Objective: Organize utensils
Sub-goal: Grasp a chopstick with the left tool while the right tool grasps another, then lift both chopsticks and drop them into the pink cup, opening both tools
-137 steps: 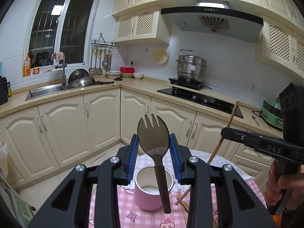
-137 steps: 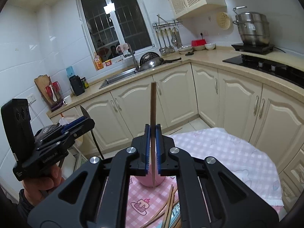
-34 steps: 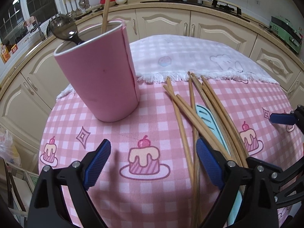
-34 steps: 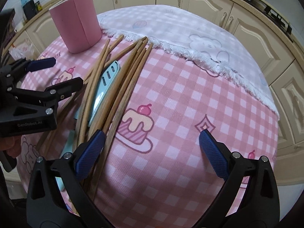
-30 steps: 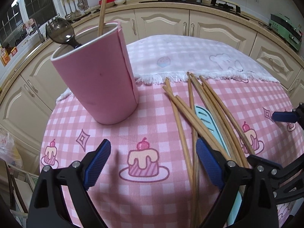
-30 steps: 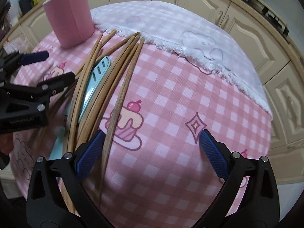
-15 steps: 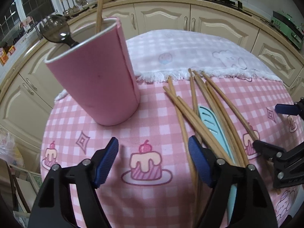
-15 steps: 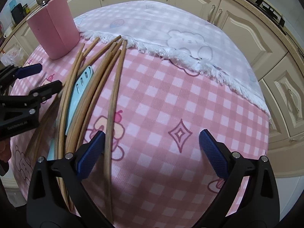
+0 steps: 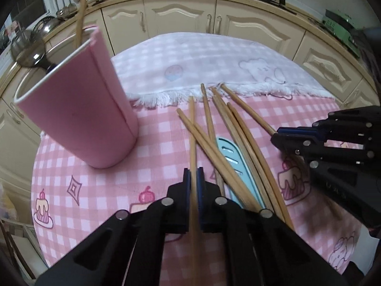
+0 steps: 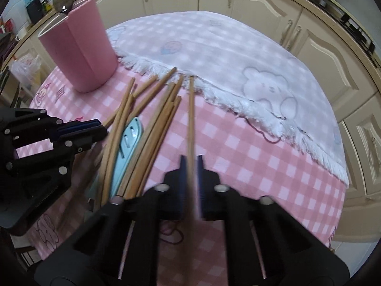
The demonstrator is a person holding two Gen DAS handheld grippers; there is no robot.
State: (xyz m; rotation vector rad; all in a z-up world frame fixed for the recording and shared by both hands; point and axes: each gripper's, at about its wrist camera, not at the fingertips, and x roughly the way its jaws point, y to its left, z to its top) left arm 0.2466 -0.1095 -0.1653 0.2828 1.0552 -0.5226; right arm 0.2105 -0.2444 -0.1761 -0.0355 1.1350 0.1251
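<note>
A pink cup [image 9: 78, 121] stands on the pink checked tablecloth at the left, with a dark spork [image 9: 28, 52] and one wooden chopstick [image 9: 83, 12] in it. It also shows in the right wrist view [image 10: 78, 45]. Several wooden chopsticks [image 9: 228, 128] lie in a loose pile over a light blue utensil [image 9: 233, 164]. My left gripper [image 9: 193, 174] is shut on one chopstick [image 9: 192, 131] at the pile's left. My right gripper [image 10: 191, 162] is shut on another chopstick [image 10: 191, 109] at the pile's right. Each gripper shows in the other's view.
A white fringed cloth with bear prints [image 9: 214, 64] covers the far half of the round table. Cream kitchen cabinets [image 9: 181, 16] run behind it. The table edge drops off at the left and right. The light blue utensil also shows in the right wrist view [image 10: 128, 143].
Both grippers were open above the pile half a second ago. Each has closed on a chopstick. The left one moved right toward the pile, the right one moved left.
</note>
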